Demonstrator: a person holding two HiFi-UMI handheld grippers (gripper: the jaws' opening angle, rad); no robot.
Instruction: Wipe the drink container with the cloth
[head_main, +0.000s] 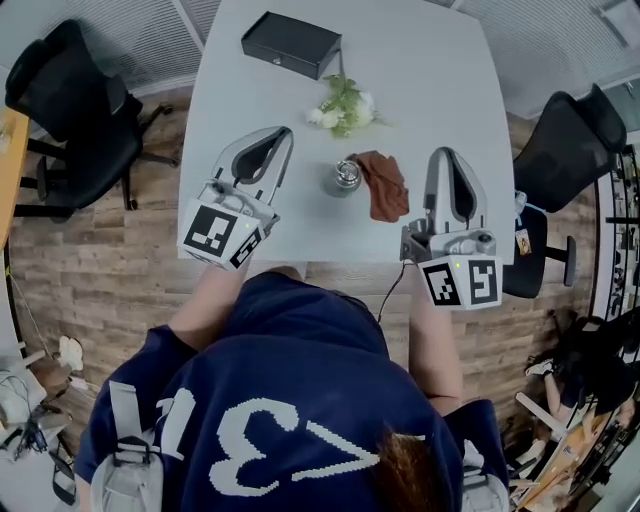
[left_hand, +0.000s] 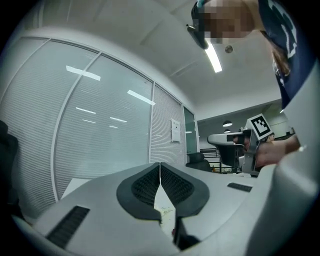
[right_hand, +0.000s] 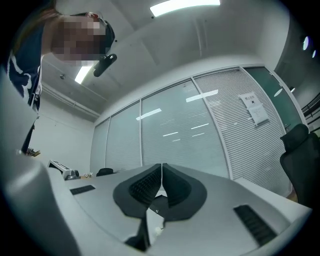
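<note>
My left hand-held gripper (head_main: 286, 132) and right hand-held gripper (head_main: 445, 153) were shut and empty, flanking the small silvery metal drink container (head_main: 346, 178). The crumpled rust-brown cloth (head_main: 384, 185) lay touching the container's right, probably for my right to grab.

Head view overhead, table (head_main: 440, 90) below; gripper views level, toward blinds (left_hand: 100, 125).

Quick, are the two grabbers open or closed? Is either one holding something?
Left gripper: closed, holding nothing.
Right gripper: closed, holding nothing.
</note>
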